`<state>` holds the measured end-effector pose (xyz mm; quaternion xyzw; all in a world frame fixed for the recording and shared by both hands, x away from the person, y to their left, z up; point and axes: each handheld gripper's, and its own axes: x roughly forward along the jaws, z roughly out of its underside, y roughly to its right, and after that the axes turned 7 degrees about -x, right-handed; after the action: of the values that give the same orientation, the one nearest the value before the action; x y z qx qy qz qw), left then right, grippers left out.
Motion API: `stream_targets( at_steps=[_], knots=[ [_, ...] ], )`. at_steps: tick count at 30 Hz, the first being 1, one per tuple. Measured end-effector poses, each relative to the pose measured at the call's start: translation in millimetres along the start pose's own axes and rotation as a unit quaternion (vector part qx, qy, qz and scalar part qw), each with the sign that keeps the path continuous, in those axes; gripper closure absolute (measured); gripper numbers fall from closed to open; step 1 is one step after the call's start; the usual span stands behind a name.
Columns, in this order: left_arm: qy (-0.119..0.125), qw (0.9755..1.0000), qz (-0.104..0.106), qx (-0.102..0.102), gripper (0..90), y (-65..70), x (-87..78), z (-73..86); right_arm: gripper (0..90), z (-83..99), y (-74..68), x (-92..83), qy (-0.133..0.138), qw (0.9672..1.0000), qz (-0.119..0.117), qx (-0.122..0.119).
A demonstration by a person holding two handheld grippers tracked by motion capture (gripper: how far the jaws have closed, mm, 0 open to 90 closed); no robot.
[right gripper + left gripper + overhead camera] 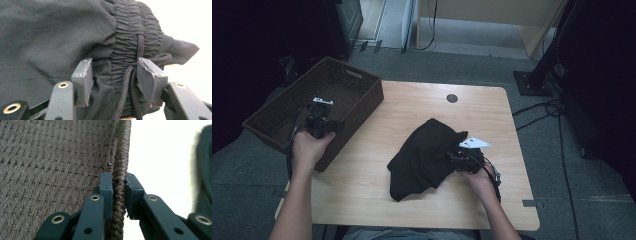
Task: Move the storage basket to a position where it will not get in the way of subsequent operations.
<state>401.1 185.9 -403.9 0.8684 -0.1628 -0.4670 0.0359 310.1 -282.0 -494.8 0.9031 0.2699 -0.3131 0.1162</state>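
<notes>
1. We see a wooden table (377, 185) with a dark woven basket (287, 107) hanging over its left edge and a black garment (422, 157) crumpled near the middle.
2. Our left gripper (318, 122) sits at the basket's near right wall; in the left gripper view its jaws are pinched on the braided rim (120, 182), one pad inside the basket and one outside.
3. The basket's woven inner wall (50, 162) fills the left of that view, and the bright table surface lies to the right.
4. Our right gripper (457, 159) rests at the right side of the garment, the hand (477, 181) behind it.
5. In the right gripper view its jaws are clamped on the gathered waistband (125, 50), with the black drawstring (132, 75) running down between the pads (83, 80).
6. The garment lies on the table, well apart from the basket.
</notes>
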Motion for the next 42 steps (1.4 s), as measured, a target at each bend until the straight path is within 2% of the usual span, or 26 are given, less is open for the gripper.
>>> stream_targets(
  at_steps=[3, 5, 7, 12, 18, 23, 25, 27, 30, 33, 34, 37, 40, 42],
  knots=[
    [0.0, 0.9998, -0.016, -0.008, 78.6, 3.3, 1.9, -1.9, 47.3, -0.1, -0.2, 0.5, 0.001, 1.0, 0.001, -0.002],
    [0.0, 0.9996, -0.028, -0.005, 79.0, 8.4, 3.6, -3.5, 47.3, -0.2, -0.5, 0.6, 0.001, 1.0, 0.002, -0.002],
    [-0.002, 0.9995, -0.031, -0.004, 79.1, 12.0, 5.5, -5.4, 47.3, -0.1, -0.7, 0.0, -0.001, 1.0, 0.002, 0.0],
    [-0.006, 0.9996, -0.024, -0.016, 78.4, 18.0, 11.2, -11.7, 47.2, 0.5, -1.8, -0.2, 0.0, 1.0, 0.005, 0.002],
    [-0.01, 0.9993, 0.004, -0.037, 74.8, 21.0, 22.4, -24.8, 46.8, 1.4, -2.9, -0.6, 0.003, 1.0, 0.008, 0.0],
    [-0.003, 0.9989, 0.009, -0.047, 73.0, 22.1, 27.4, -28.1, 46.7, 1.7, -3.3, -0.7, 0.004, 1.0, 0.009, 0.0],
    [-0.003, 0.9989, 0.013, -0.044, 72.5, 20.5, 27.5, -28.1, 46.7, 2.0, -3.1, -0.5, 0.005, 0.9999, 0.009, 0.0],
    [-0.001, 0.9982, 0.027, -0.053, 71.5, 16.7, 26.9, -27.2, 46.7, 2.1, -3.0, -0.4, 0.005, 0.9999, 0.009, -0.001],
    [-0.001, 0.996, 0.059, -0.067, 66.7, 9.5, 25.7, -25.8, 46.7, 2.2, -3.2, -0.7, 0.005, 0.9999, 0.009, -0.001],
    [-0.002, 0.9917, 0.102, -0.078, 50.1, 5.4, 25.6, -26.1, 46.7, 2.1, -3.0, -0.8, 0.006, 0.9999, 0.009, 0.001],
    [0.006, 0.9926, 0.101, -0.067, 46.5, 6.2, 24.4, -25.6, 46.7, 2.1, -2.9, -0.8, 0.006, 0.9999, 0.009, 0.003],
    [0.023, 0.9959, 0.079, -0.037, 45.6, 12.0, 18.0, -24.7, 46.7, 1.5, -2.1, -1.4, 0.006, 0.9999, 0.007, 0.004],
    [0.038, 0.9971, 0.063, -0.018, 44.3, 18.2, 7.9, -26.1, 46.4, 1.0, -1.4, -2.5, 0.007, 0.9999, 0.003, 0.013],
    [0.046, 0.9969, 0.063, -0.01, 44.0, 21.9, 1.1, -27.1, 46.1, 0.2, 0.2, -3.8, 0.008, 0.9998, 0.002, 0.018]
  ],
)
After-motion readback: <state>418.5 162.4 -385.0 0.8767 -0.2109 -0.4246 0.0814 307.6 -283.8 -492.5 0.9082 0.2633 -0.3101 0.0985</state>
